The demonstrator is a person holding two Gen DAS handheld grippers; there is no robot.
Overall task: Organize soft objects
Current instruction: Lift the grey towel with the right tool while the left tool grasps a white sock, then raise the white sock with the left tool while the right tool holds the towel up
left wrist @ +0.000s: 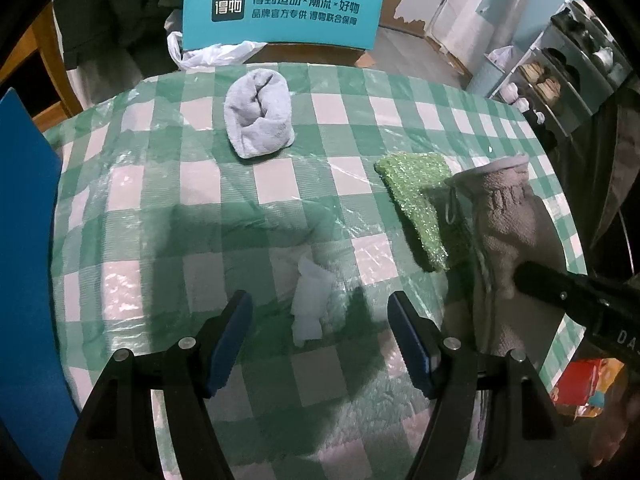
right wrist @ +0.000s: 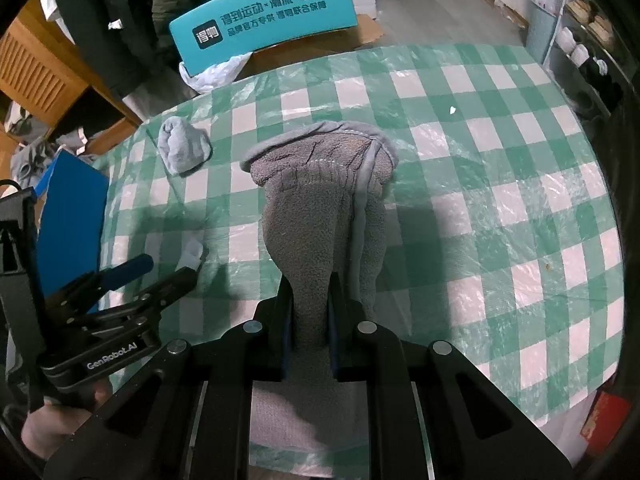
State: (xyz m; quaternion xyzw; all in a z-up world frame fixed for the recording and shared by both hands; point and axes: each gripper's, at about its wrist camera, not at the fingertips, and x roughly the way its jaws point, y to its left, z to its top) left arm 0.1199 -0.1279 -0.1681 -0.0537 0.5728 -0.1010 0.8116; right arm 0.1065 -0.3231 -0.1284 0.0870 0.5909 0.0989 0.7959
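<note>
Nearest the right wrist camera, the right gripper (right wrist: 310, 320) is clamped on a grey fleece mitt (right wrist: 320, 204): its two fingers pinch the narrow end of the fabric between the blue pads (right wrist: 285, 344), and the rest of the mitt stretches away toward 12 o'clock, its wide trimmed cuff resting on the green-and-white checked tablecloth (right wrist: 500, 168). In the left wrist view the same mitt lies at 3 o'clock, with the right gripper's black body crossing it from the right edge.

The left gripper (left wrist: 320, 338) hovers low over the cloth with its fingers spread wide apart and nothing between them. Just beyond its fingertips, at the centre of that view, lies a small crumpled white tissue (left wrist: 310, 306), flat on the tablecloth. In the right wrist view the left gripper shows at 9 o'clock, and part of the hand holding it shows at 8 o'clock.

Farther out at 2 o'clock in the left view, a glittery green scrubbing cloth (left wrist: 416, 204) lies on the table; its right edge is touching or tucked under the mitt's cuff, and which cannot be told.

Farther still, at 12 o'clock, a rolled pale grey sock (left wrist: 258, 114) sits alone near the far edge of the table, well apart from the others.

Beyond the table edge stands a teal box printed with white Chinese lettering (left wrist: 282, 12), with a white plastic bag (left wrist: 212, 54) bunched at its base.
</note>
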